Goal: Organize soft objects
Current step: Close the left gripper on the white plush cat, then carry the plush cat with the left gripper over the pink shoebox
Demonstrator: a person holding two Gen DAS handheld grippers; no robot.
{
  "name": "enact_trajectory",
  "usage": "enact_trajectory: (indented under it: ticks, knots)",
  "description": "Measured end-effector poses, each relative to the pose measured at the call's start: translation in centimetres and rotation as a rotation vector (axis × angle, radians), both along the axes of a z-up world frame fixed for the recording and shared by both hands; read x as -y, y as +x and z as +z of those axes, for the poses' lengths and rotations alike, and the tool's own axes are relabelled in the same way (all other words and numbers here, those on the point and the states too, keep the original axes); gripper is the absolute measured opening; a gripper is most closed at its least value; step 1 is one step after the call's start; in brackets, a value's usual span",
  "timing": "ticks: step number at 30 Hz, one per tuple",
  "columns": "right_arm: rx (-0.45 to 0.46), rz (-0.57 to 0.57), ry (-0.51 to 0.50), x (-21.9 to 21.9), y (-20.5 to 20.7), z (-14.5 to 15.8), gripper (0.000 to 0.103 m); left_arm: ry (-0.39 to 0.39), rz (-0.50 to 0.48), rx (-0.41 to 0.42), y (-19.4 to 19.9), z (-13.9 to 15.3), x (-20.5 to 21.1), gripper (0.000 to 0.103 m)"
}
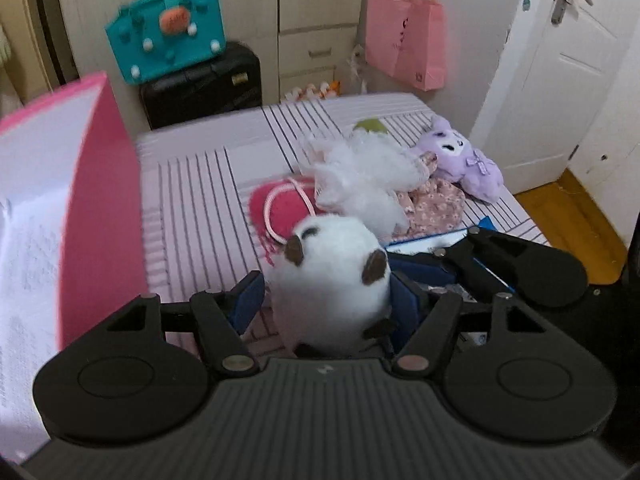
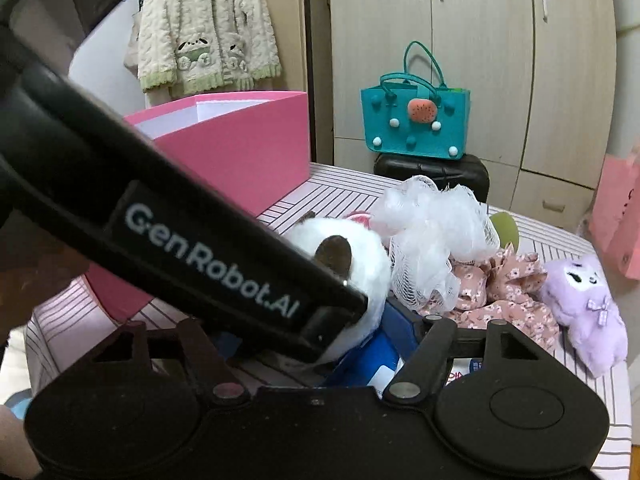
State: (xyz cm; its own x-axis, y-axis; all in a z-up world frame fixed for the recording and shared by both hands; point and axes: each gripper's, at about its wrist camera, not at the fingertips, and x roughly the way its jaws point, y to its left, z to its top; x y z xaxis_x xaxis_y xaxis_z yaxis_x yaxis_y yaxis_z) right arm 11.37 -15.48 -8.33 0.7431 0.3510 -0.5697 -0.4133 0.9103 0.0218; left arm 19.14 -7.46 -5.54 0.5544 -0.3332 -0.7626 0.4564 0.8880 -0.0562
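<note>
A round white plush with brown ears [image 1: 332, 276] [image 2: 360, 264] lies on the striped bed between the blue pads of my left gripper [image 1: 326, 296], which is shut on it. My left gripper's black body [image 2: 192, 248] crosses the right wrist view diagonally. It hides the near finger of my right gripper [image 2: 316, 316], whose far finger [image 2: 400, 316] lies against the plush's side. A white mesh pouf [image 1: 360, 176] [image 2: 432, 232], a floral pink cloth [image 1: 436, 200] [image 2: 508, 292], a purple plush [image 1: 468, 160] [image 2: 580, 300] and a fuzzy red piece [image 1: 280, 204] lie just beyond.
An open pink box [image 1: 96, 200] [image 2: 240, 152] stands on the bed [image 1: 200, 184] at the left. A blue-and-white flat pack [image 1: 436, 242] [image 2: 372, 364] lies under the grippers. A teal bag [image 1: 168, 36] sits on a black case [image 1: 200, 88] behind the bed. The door [image 1: 560, 80] is to the right.
</note>
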Motion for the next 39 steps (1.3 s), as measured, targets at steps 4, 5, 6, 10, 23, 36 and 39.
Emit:
enact_trajectory:
  ticks: [4, 5, 6, 10, 23, 36, 39]
  knots:
    - [-0.013, -0.002, 0.006, -0.2, 0.0, 0.3, 0.068, -0.050, -0.009, -0.089, 0.9, -0.7, -0.2, 0.058]
    - [-0.018, -0.005, 0.008, -0.3, -0.1, 0.5, 0.067, -0.046, 0.001, -0.080, 0.8, -0.8, -0.2, 0.058]
    - [-0.023, -0.008, 0.012, -0.4, -0.1, 0.7, 0.067, -0.036, 0.003, -0.075, 0.7, -0.8, -0.2, 0.057]
    - [-0.046, -0.012, 0.012, -0.7, -0.2, 2.0, 0.066, -0.050, -0.002, -0.091, 0.5, -0.2, -0.5, 0.057]
    - [-0.197, -0.008, -0.062, -3.9, -2.1, 6.0, 0.067, -0.117, -0.069, -0.239, -0.8, 2.9, -3.4, 0.057]
    - [-0.226, -0.052, -0.141, -6.7, -5.2, 10.8, 0.067, -0.222, -0.158, -0.303, -3.1, 5.9, -6.7, 0.057]
    - [-0.207, -0.043, -0.174, -7.9, -6.0, 12.1, 0.067, -0.247, -0.185, -0.292, -3.9, 7.1, -7.8, 0.057]
